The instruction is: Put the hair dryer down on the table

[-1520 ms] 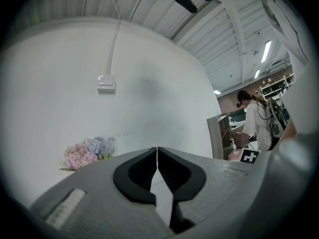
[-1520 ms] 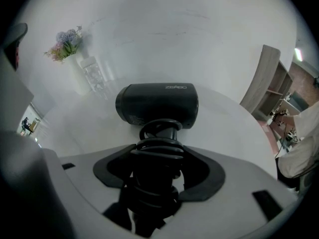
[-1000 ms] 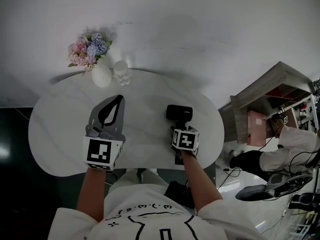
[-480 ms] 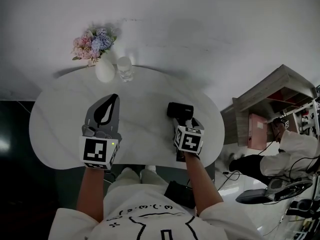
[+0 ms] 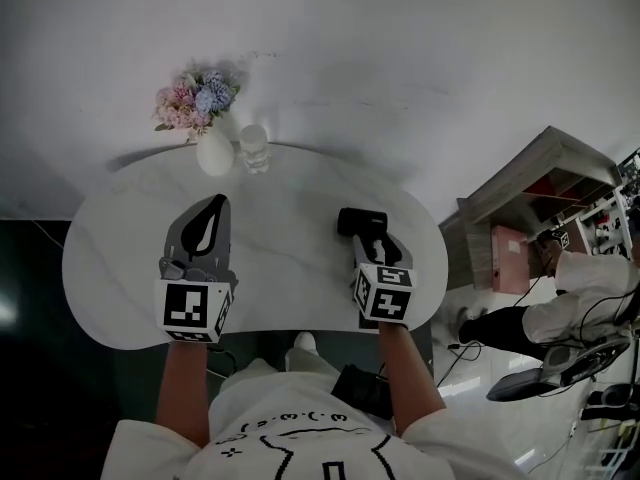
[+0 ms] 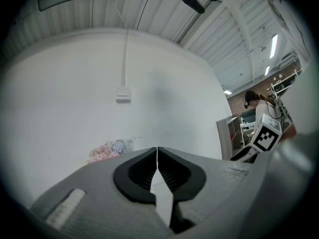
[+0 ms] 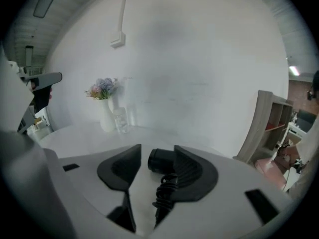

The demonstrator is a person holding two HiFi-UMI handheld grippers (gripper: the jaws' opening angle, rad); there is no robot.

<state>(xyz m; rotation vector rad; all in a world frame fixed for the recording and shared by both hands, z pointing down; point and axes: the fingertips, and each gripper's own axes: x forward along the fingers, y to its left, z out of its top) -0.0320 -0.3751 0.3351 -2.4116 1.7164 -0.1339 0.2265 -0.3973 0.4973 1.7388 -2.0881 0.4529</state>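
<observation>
The white oval surface [image 5: 110, 268] takes up most of my head view, its far edge just short of a plain wall and its near edge at my knees. A broad stretch of bare top lies between my two tongs and runs out to the left rim. Past the right rim stands a wooden cabinet [image 5: 520, 203], well apart from the surface.

My left tongs [image 5: 214, 204] hover over the near-left part with jaws together at the tips and nothing between them. My right tongs [image 5: 368, 250] sit near the near-right edge. Their jaws are closing but stand apart, with the pads not pressing on anything.

The black hair dryer [image 5: 361, 222] lies on the surface just ahead of the right tongs. In the right gripper view its barrel shows between the tips, and its coiled cord [image 7: 164, 190] trails back between the jaws.

At the far edge, a white vase [image 5: 214, 155] of flowers [image 5: 195, 101] stands just beside a small clear glass [image 5: 254, 146].
</observation>
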